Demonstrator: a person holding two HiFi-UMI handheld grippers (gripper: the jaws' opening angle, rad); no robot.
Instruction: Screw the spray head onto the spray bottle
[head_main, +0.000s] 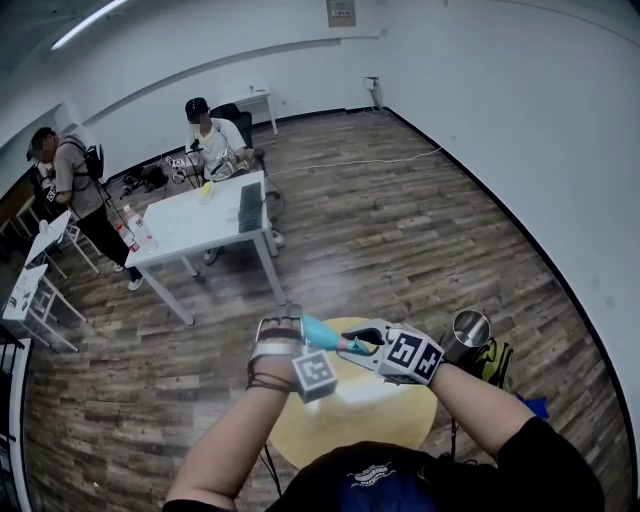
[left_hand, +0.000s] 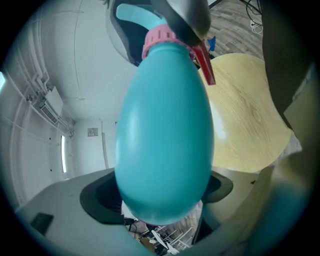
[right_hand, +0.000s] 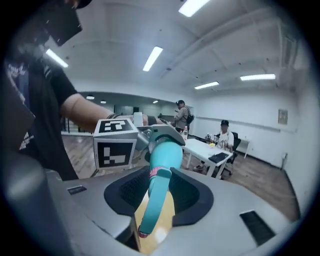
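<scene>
Left tool (head_main: 292, 335) on teal spray bottle (left_hand: 165, 135)

One spray bottle (left_hand: 165, 135), one spray head (right_hand: 152, 210), two hand-held grippers (head_main: 290, 335) (head_main: 368, 345), two tables (head_main: 340, 425) (head_main: 190, 225) (one round)

**Light:** bright, even, indoor. Source is the ceiling strip lights (right_hand: 154, 57), white bars across the top of the right gripper view; one more at the head view's upper left.
**Shadows:** soft and faint, with a thin one under the white desk (head_main: 200, 225).
**Glare:** pale sheen on the round table top (left_hand: 245, 115), and a broad dull highlight down the spray bottle (left_hand: 165, 135).
**Focus:** the bottle fills the left gripper view and is blurred by nearness. The spray head (right_hand: 156, 197), lower centre of the right gripper view, is soft too.
**Distortion:** heavy fisheye in all three views. Walls and floorboards bow, and the corners are vignetted black.
</scene>
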